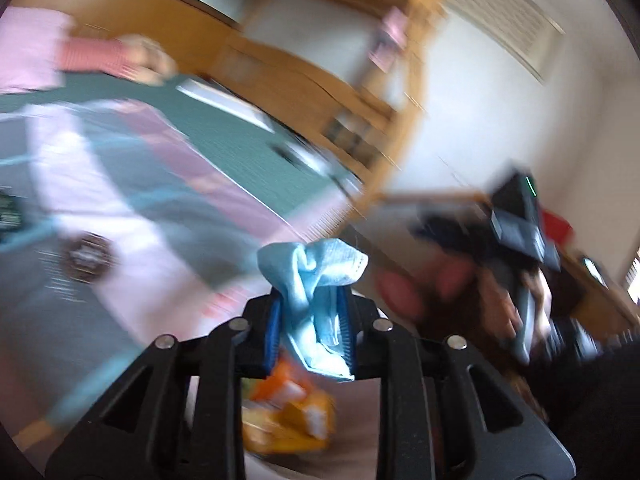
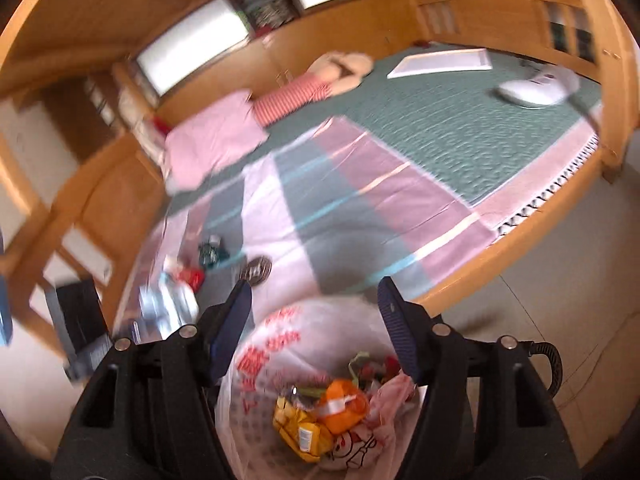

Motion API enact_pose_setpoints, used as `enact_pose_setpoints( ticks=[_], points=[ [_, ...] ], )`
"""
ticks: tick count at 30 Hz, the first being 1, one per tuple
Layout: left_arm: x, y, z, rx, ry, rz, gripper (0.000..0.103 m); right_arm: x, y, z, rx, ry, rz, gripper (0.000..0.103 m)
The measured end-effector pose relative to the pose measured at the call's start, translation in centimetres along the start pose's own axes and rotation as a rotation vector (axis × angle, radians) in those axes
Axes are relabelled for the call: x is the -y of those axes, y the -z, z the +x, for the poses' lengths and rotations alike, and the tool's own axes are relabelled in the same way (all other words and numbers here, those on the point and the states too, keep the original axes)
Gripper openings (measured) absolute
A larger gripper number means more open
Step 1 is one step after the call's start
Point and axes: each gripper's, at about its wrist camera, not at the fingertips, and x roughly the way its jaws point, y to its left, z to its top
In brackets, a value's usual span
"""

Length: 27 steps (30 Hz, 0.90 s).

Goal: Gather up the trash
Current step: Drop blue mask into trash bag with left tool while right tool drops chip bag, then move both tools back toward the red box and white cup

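Now the left gripper (image 1: 308, 320) pinches a blue mask (image 1: 316, 280) above the bag (image 2: 264, 344) of trash; the right gripper (image 2: 316, 312) hangs wide and empty. Released off-centre, the light mask could drift onto the floor (image 2: 540, 312).

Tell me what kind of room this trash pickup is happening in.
Most likely a bedroom. A wooden-framed bed fills the view, with a pink pillow and a striped quilt on a green mat. A trash bag sits on the floor beside it.
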Motion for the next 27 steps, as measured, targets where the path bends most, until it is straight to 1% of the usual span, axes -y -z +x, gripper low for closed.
enact_pose_setpoints(
  ticks=[1, 2, 3, 4, 5, 6, 7, 8, 10, 11, 12, 14, 15, 16, 18, 19, 21, 22, 23, 24, 25, 27],
  points=[
    [1.1, 0.7, 1.7, -0.051, 0.012, 0.033, 0.072, -0.1, 0.0, 0.1, -0.001, 0.011, -0.006, 0.070],
    [1.7, 1.1, 2.6, -0.082, -0.001, 0.048, 0.088, -0.4, 0.1, 0.4, -0.005, 0.018, -0.016, 0.071],
    [2.2, 1.5, 3.5, -0.117, -0.023, 0.064, 0.093, -0.6, 0.3, 0.8, -0.011, 0.017, -0.024, 0.072],
    [2.7, 1.7, 4.2, -0.148, -0.046, 0.083, 0.093, -0.6, 0.4, 0.8, -0.015, 0.015, -0.030, 0.073],
    [2.9, 1.7, 4.3, -0.148, -0.049, 0.087, 0.093, -0.6, 0.5, 0.8, -0.020, 0.013, -0.036, 0.073],
    [2.7, 1.6, 4.0, -0.131, -0.042, 0.075, 0.094, -1.0, 0.7, 0.8, -0.026, 0.013, -0.044, 0.073],
    [1.9, 1.3, 3.1, -0.102, -0.031, 0.045, 0.094, -1.5, 0.7, 1.3, -0.032, 0.014, -0.057, 0.073],
    [1.1, 1.0, 2.1, -0.070, -0.042, 0.017, 0.094, -1.9, 0.6, 1.6, -0.036, 0.015, -0.069, 0.074],
    [-1.0, 0.0, -0.5, 0.009, -0.124, -0.032, 0.094, -3.2, 0.3, 3.3, -0.053, 0.025, -0.091, 0.075],
    [-2.5, -0.7, -2.2, 0.063, -0.202, -0.072, 0.094, -4.1, 0.1, 4.5, -0.068, 0.032, -0.105, 0.075],
    [-3.7, -1.0, -4.1, 0.105, -0.296, -0.111, 0.094, -5.6, -0.1, 6.2, -0.091, 0.042, -0.134, 0.075],
    [-6.8, -1.7, -8.5, 0.189, -0.614, -0.207, 0.094, -8.5, -0.2, 9.2, -0.124, 0.037, -0.201, 0.075],
    [-7.9, -1.7, -10.6, 0.217, -0.738, -0.240, 0.094, -10.3, -0.1, 11.0, -0.138, 0.021, -0.245, 0.075],
    [-9.6, -1.5, -13.7, 0.258, -0.891, -0.298, 0.094, -12.7, 0.2, 13.3, -0.152, -0.002, -0.297, 0.075],
    [-11.5, -1.1, -17.5, 0.307, -1.015, -0.399, 0.094, -16.7, 0.8, 17.3, -0.183, -0.038, -0.373, 0.075],
    [-12.5, -0.6, -19.8, 0.334, -1.065, -0.476, 0.095, -19.1, 1.2, 19.7, -0.203, -0.060, -0.408, 0.075],
    [-14.2, 0.9, -23.1, 0.368, -1.128, -0.616, 0.096, -23.1, 2.0, 23.8, -0.259, -0.116, -0.437, 0.075],
    [-15.3, 2.1, -24.8, 0.375, -1.162, -0.714, 0.096, -25.3, 2.5, 26.2, -0.293, -0.148, -0.428, 0.075],
    [-16.0, 3.0, -25.6, 0.375, -1.170, -0.771, 0.096, -27.2, 2.9, 28.3, -0.327, -0.180, -0.411, 0.075],
    [-16.7, 3.9, -26.2, 0.375, -1.167, -0.834, 0.096, -28.7, 3.2, 29.9, -0.358, -0.204, -0.394, 0.075],
    [-17.7, 4.8, -26.9, 0.380, -1.144, -0.907, 0.096, -30.8, 3.7, 32.3, -0.400, -0.225, -0.361, 0.075],
    [-18.5, 6.6, -27.7, 0.407, -1.084, -1.012, 0.096, -33.6, 4.2, 35.4, -0.440, -0.222, -0.324, 0.075]
  ],
)
